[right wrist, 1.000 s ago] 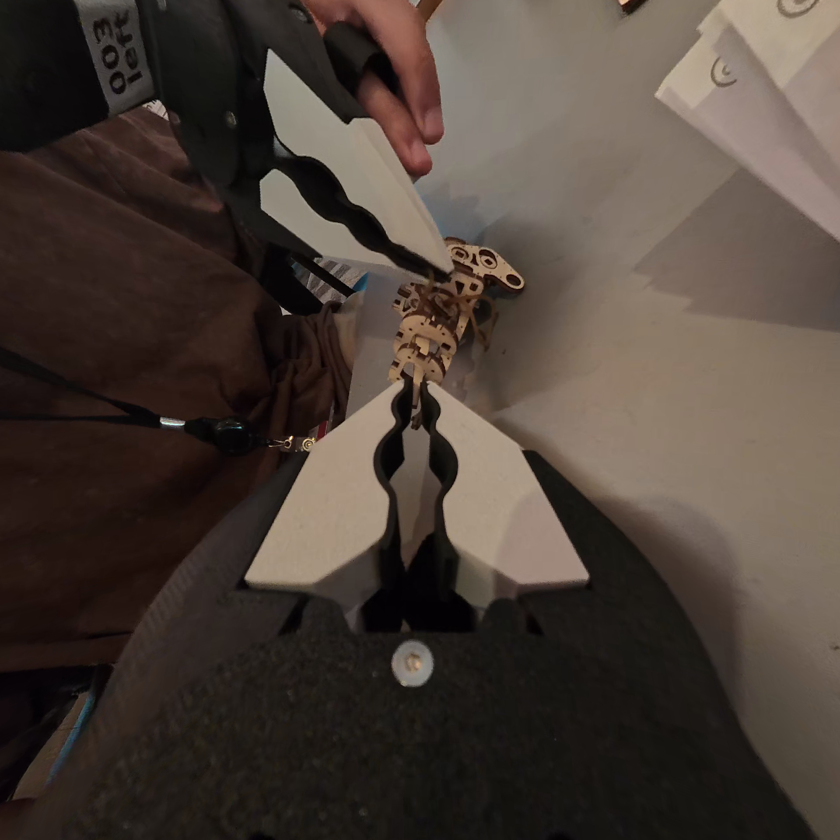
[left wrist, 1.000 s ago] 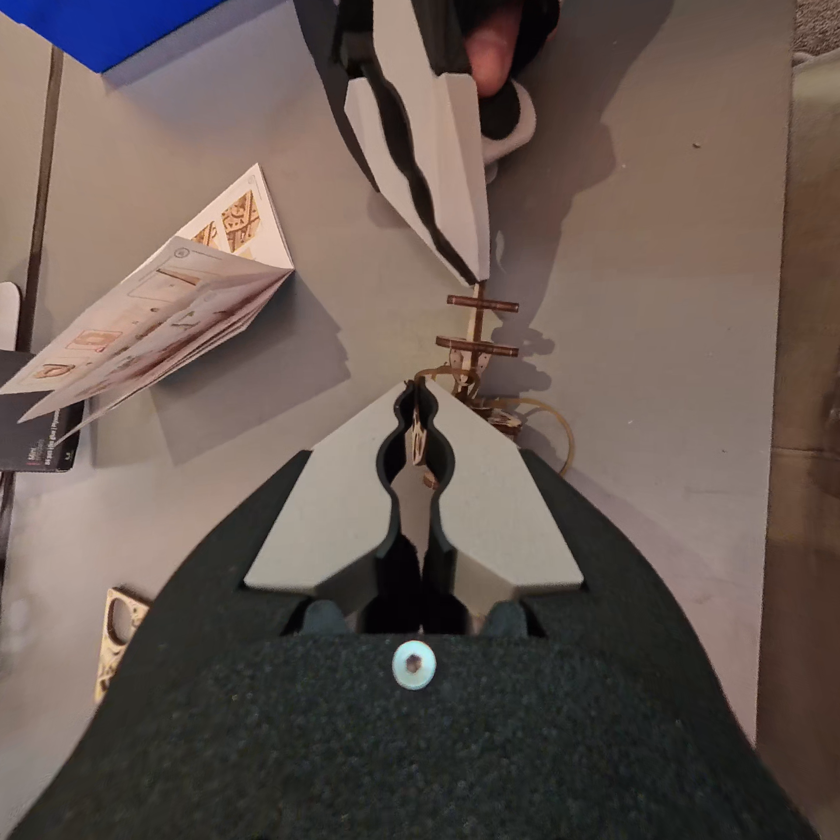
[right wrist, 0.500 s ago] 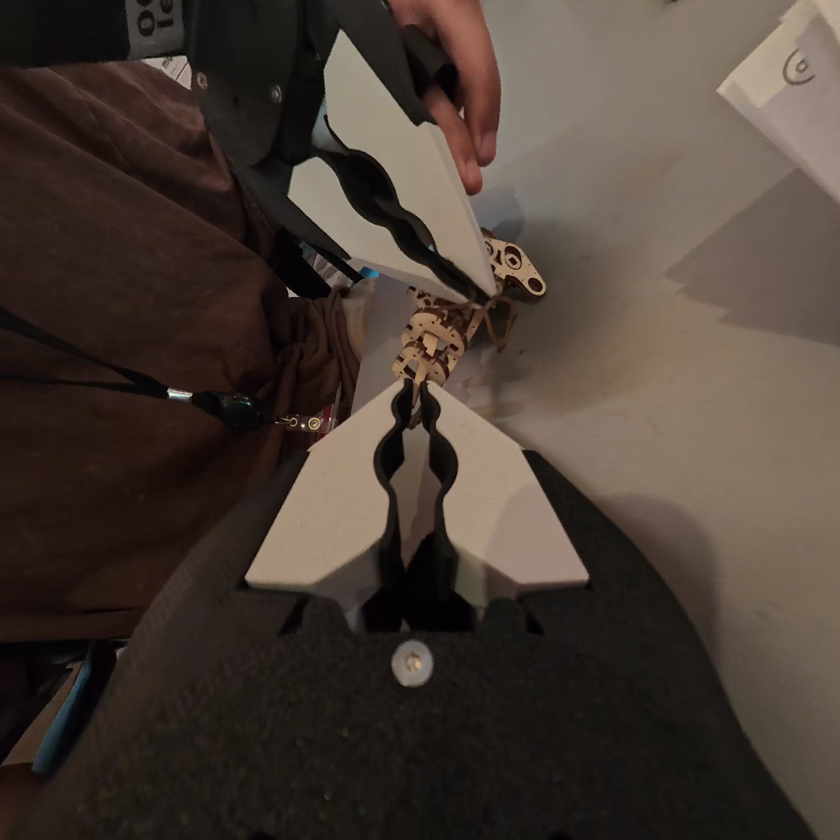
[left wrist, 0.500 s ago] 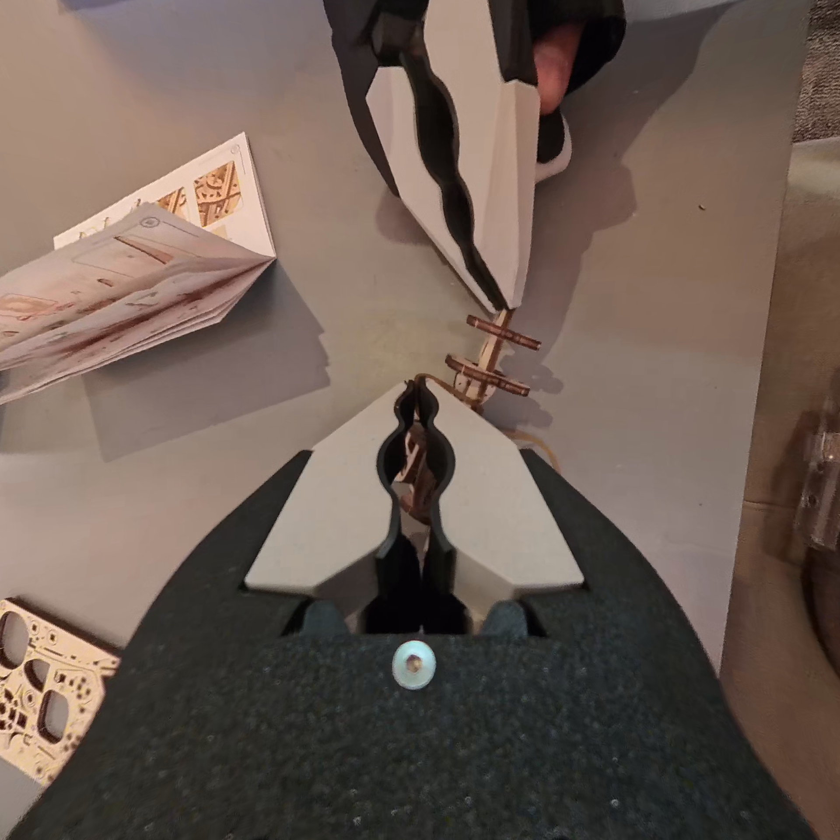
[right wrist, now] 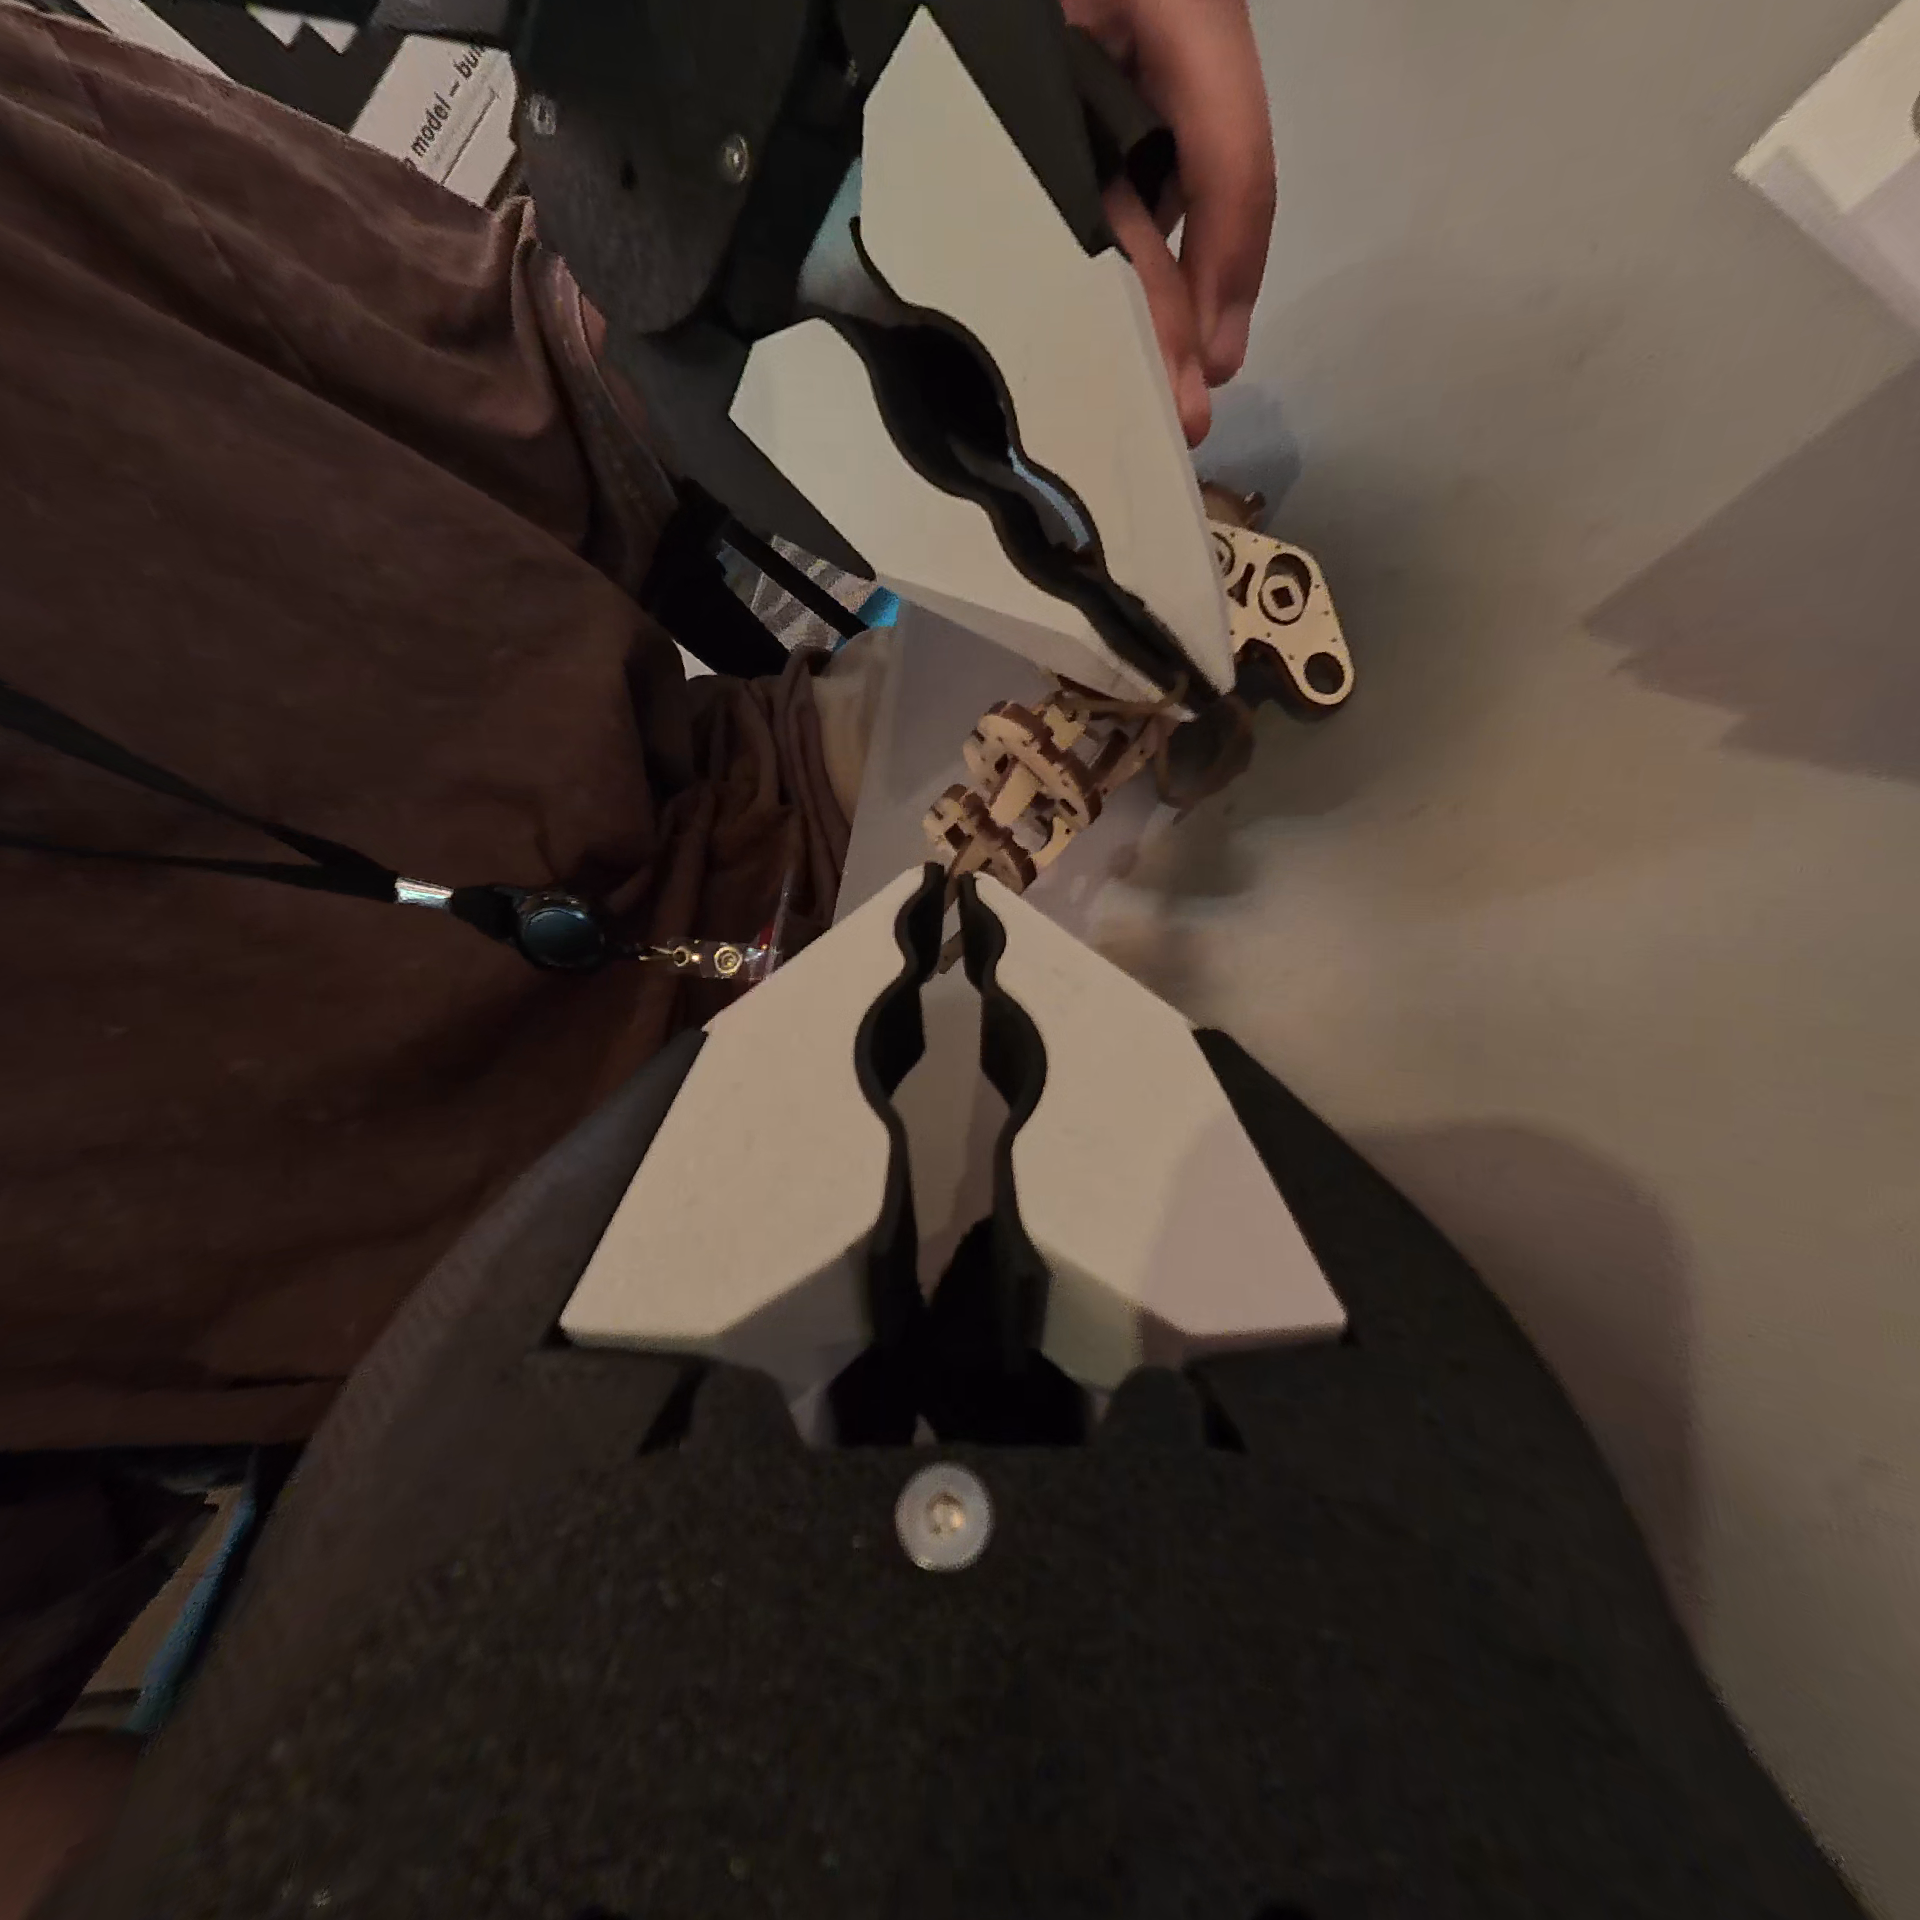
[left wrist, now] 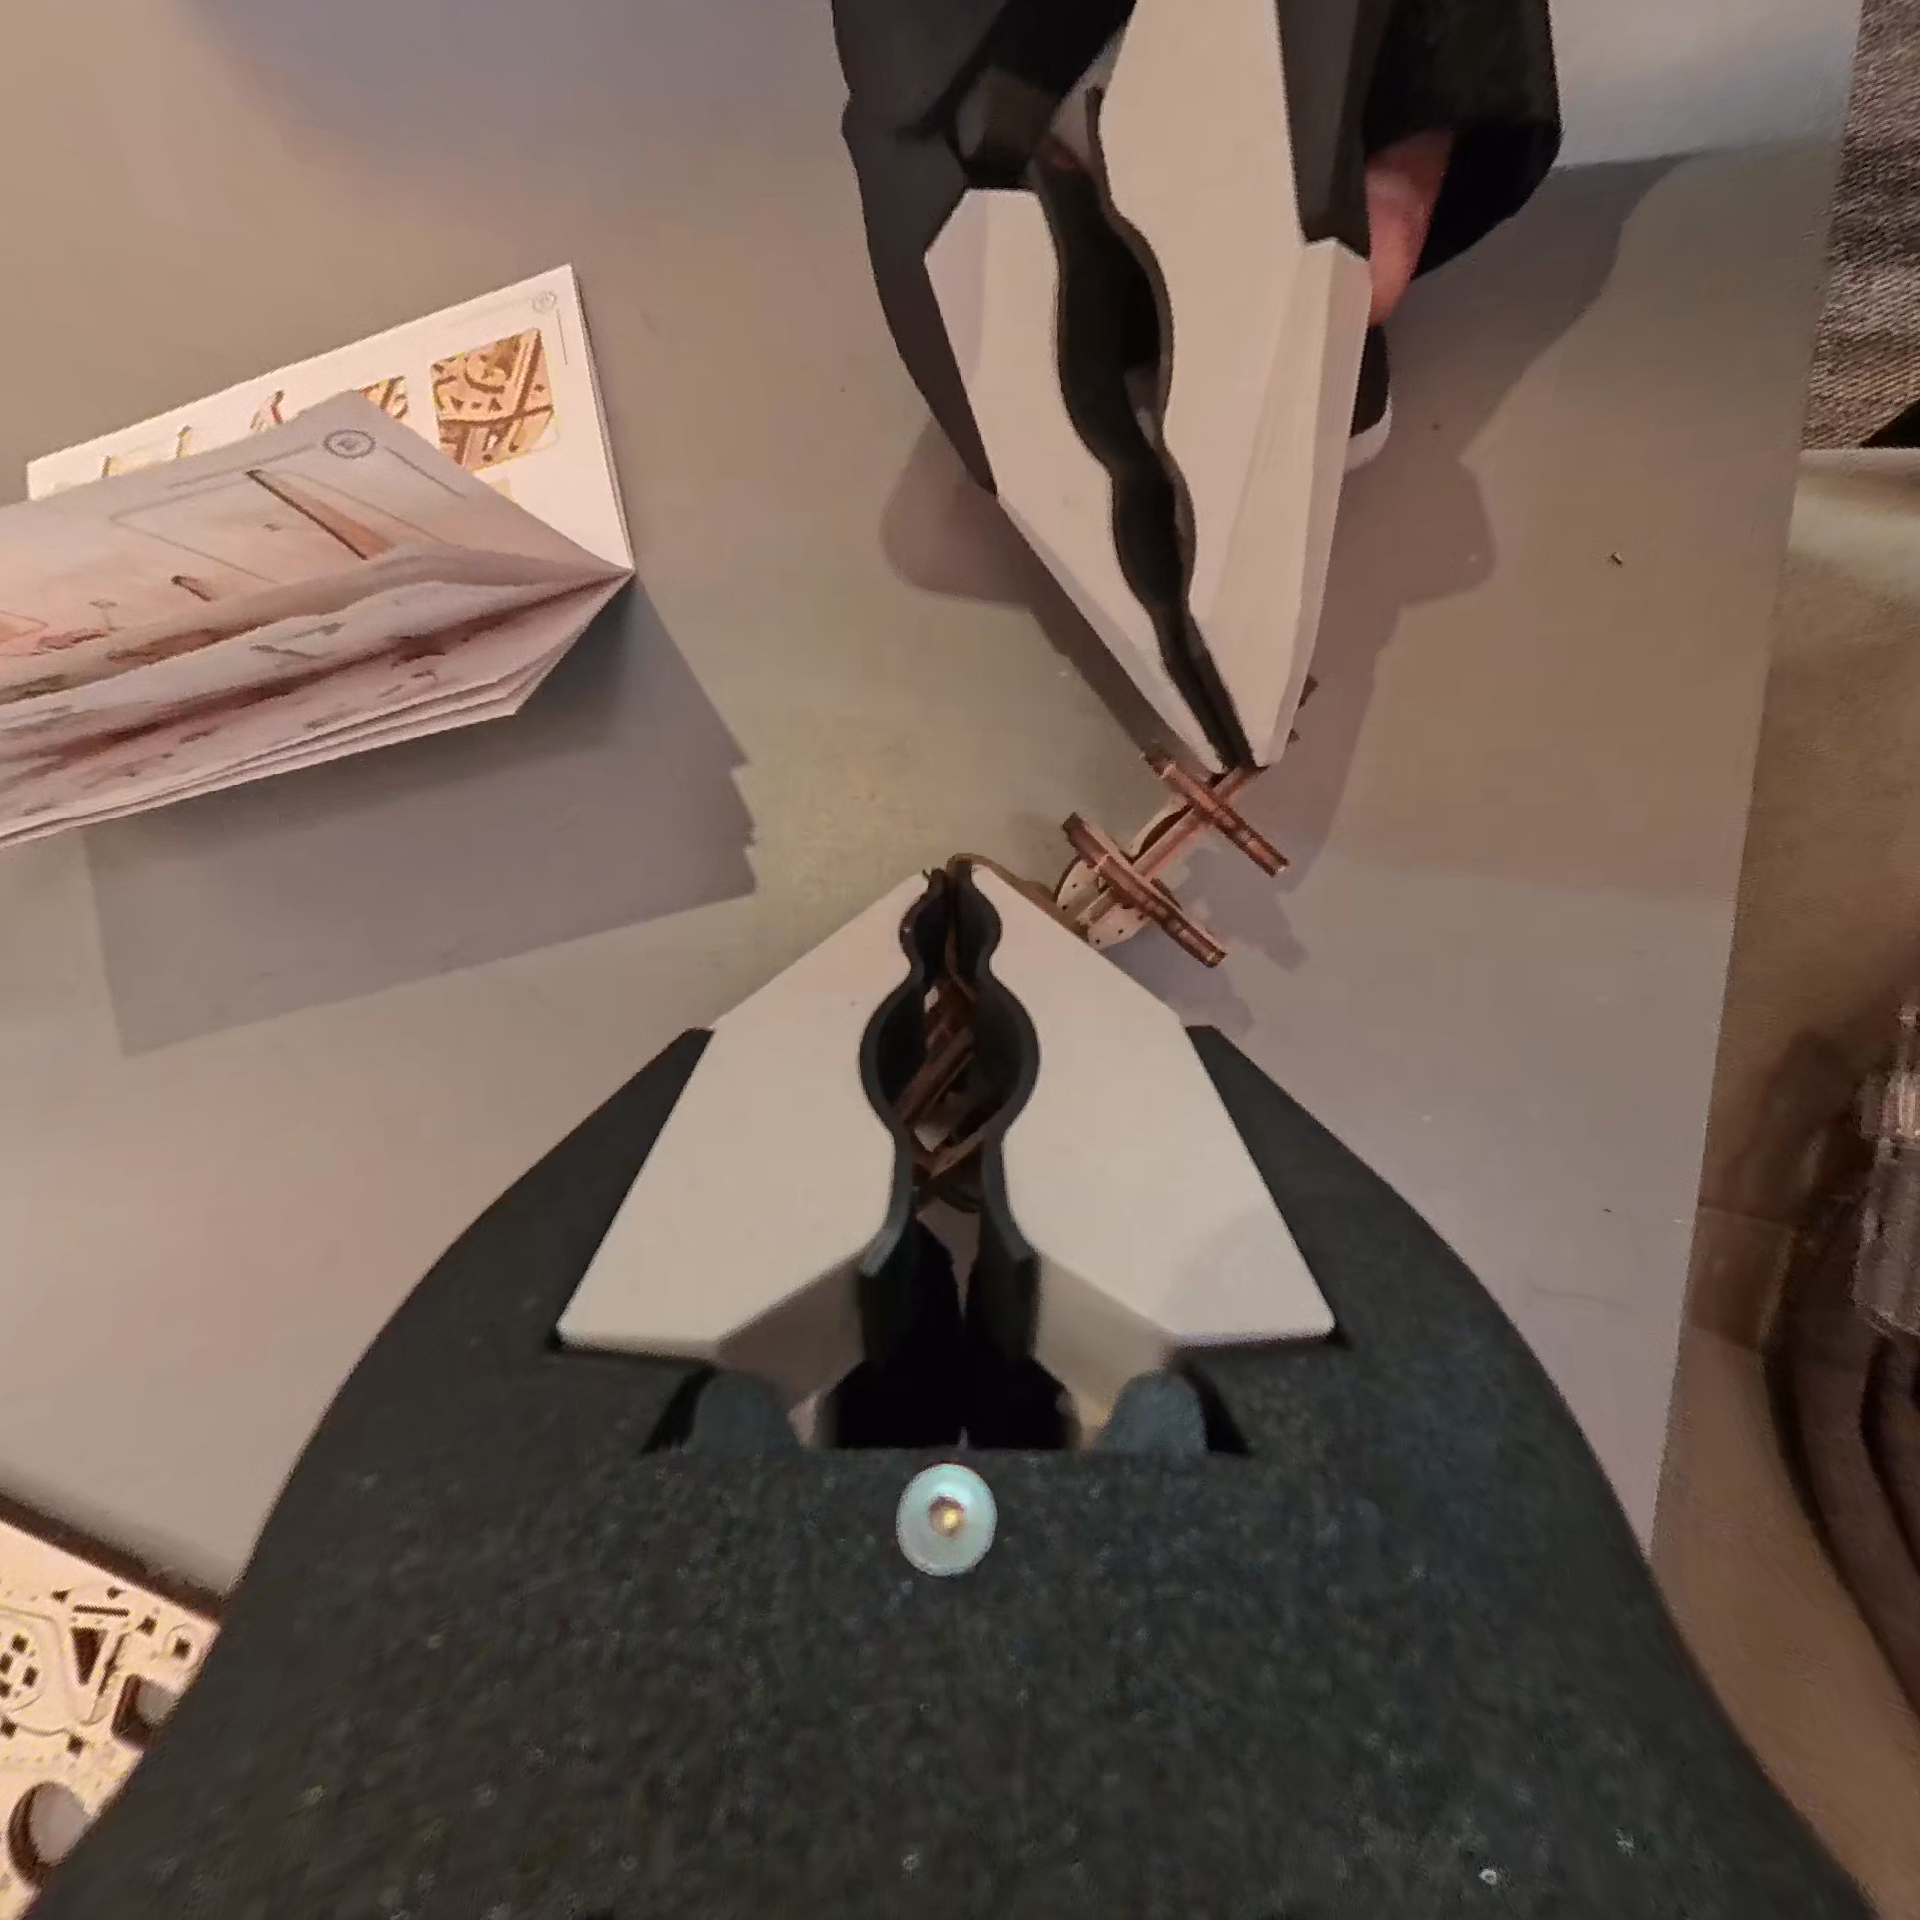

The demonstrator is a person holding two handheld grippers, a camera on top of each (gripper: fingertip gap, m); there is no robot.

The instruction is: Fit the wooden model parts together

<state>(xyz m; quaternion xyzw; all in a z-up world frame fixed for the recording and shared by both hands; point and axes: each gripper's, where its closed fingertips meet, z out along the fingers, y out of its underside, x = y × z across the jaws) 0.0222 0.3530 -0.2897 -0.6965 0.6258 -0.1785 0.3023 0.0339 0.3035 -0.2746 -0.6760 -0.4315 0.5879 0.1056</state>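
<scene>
The wooden model is a small laser-cut assembly: a shaft with cross discs (left wrist: 1148, 878) joined to a cluster of parts and a flat plate with holes (right wrist: 1286, 613). It is held above the grey table (left wrist: 468, 1091) between both grippers. My left gripper (left wrist: 951, 883) is shut on the cluster end, and part of the wood shows between its jaws. It also shows in the right wrist view (right wrist: 1195, 681). My right gripper (right wrist: 951, 883) is shut on the tip of the disc shaft (right wrist: 1023, 779). It enters the left wrist view from the top (left wrist: 1242, 753).
An open instruction booklet (left wrist: 312, 582) lies on the table to the left. A punched wooden parts sheet (left wrist: 73, 1704) is at the lower left. The table's right edge (left wrist: 1756, 935) is close. A person's brown clothing (right wrist: 312, 623) and a lanyard clip (right wrist: 561, 925) fill the right wrist view's left side. Spacing between my two grippers at the tips: around 5 cm.
The right gripper has swung to the right in the left wrist view and the disc shaft has tilted from upright to slanted. Both grippers have kept their hold.
</scene>
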